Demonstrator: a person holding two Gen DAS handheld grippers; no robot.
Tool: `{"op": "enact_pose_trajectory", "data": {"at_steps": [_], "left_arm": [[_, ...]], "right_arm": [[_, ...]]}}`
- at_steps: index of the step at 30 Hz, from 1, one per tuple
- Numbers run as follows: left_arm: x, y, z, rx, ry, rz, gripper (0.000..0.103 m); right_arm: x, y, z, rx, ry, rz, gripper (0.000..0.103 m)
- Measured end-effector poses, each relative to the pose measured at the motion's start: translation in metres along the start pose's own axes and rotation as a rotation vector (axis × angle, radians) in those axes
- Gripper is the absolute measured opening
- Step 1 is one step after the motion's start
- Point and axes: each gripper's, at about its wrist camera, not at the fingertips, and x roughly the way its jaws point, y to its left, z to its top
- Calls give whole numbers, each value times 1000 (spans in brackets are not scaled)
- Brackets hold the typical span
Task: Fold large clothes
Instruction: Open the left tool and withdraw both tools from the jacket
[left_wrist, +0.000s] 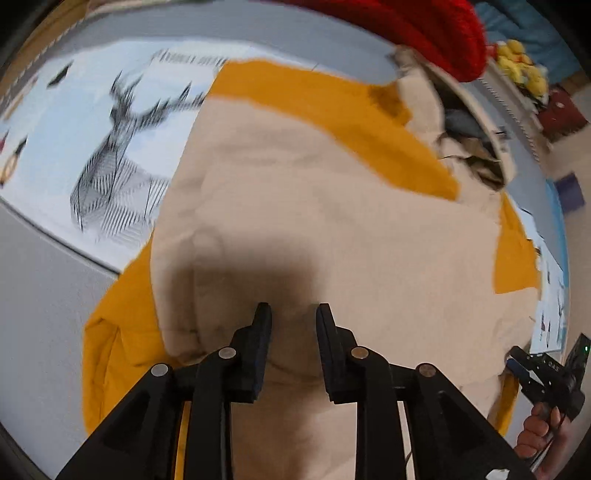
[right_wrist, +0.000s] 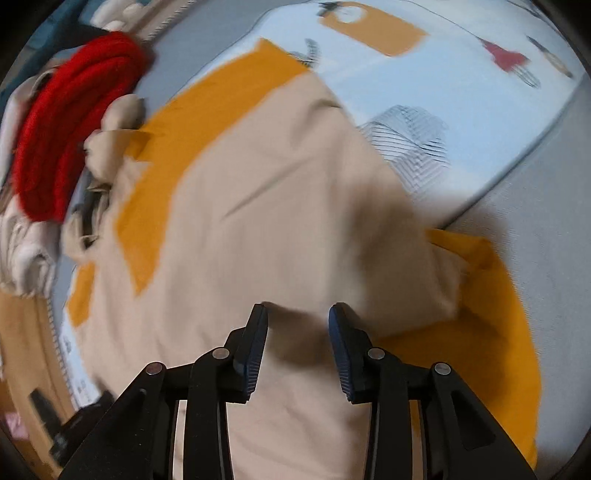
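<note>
Under both my grippers: beige-and-mustard garment (left_wrist: 303, 192) spread flat on grey bed (left_wrist: 37, 302), partly over deer-print sheet (left_wrist: 110, 147). Long axis runs away from me toward red knit (left_wrist: 424, 29) on clothes pile. Left gripper (left_wrist: 293, 314) fingers parted, empty, over beige cloth. Right gripper (right_wrist: 298, 314) likewise spread, holding nothing, above near hem.

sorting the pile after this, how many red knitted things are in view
1: a red knit item lies at the far edge of the beige-and-mustard garment, on the heap of pale clothes. More may be buried in that heap.
</note>
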Motion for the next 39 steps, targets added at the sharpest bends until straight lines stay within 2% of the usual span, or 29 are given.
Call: {"op": "enact_pose_trajectory", "data": {"at_steps": [2, 5, 8, 10, 15, 20, 24, 28, 33, 39], "left_arm": [[0, -1, -1, 14, -3, 10, 27], [15, 5, -3, -12, 40, 37, 28], [11, 4, -3, -17, 28, 29, 28], [1, 0, -2, -5, -8, 10, 28], [-24, -16, -6, 8, -110, -88, 32], [-49, -30, -12, 49, -213, -96, 38], [-64, -39, -19, 73, -301, -91, 38], [-76, -42, -28, 98, -366, -55, 38], [-82, -47, -34, 131, -407, -10, 40], [-77, -56, -35, 143, -423, 22, 40]], "right_arm": [[-9, 7, 1, -47, -35, -23, 36], [-17, 19, 3, -127, -78, -51, 36], [-6, 5, 5, -50, -10, -12, 36], [-10, 2, 3, -46, -29, -27, 36], [-50, 28, 1, -201, -208, -56, 36], [-88, 52, -12, -336, -351, -58, 36], [-100, 64, -24, -378, -379, -55, 36], [-108, 60, -33, -383, -373, -52, 36], [-113, 47, -37, -366, -378, -99, 36], [-122, 51, -42, -438, -422, -158, 36]]}}
